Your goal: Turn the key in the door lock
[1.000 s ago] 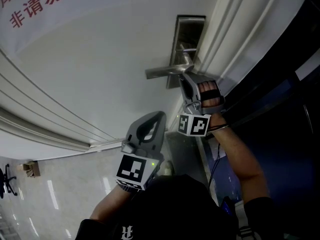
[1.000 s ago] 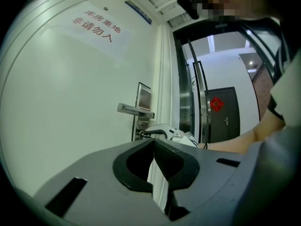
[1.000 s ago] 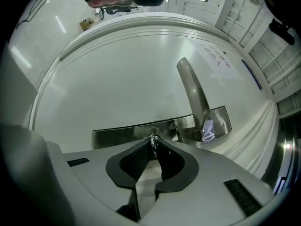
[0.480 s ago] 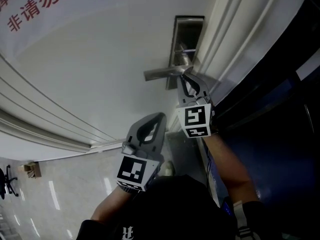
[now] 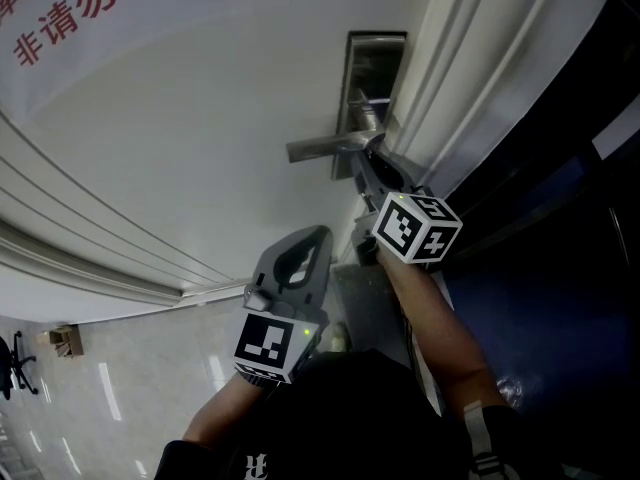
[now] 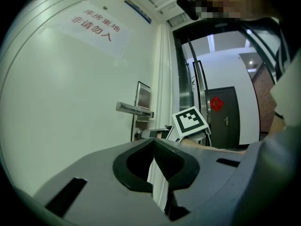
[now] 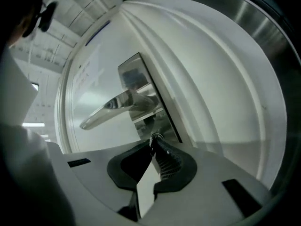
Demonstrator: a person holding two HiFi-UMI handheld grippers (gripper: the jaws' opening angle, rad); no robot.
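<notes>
- Right gripper clamps the key in the lock, just below the handle.
- Left gripper, jaws together on nothing, hangs nearer, to its left.

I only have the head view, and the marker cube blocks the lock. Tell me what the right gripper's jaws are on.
Observer: In the right gripper view, the right gripper has its jaws closed on the key.
Operator: Say where that key sits.
Observer: At the lower end of the lock plate, just below the lever handle.
Operator: Report the left gripper.
Observer: The left gripper is shut and empty, held back from the door.
</notes>
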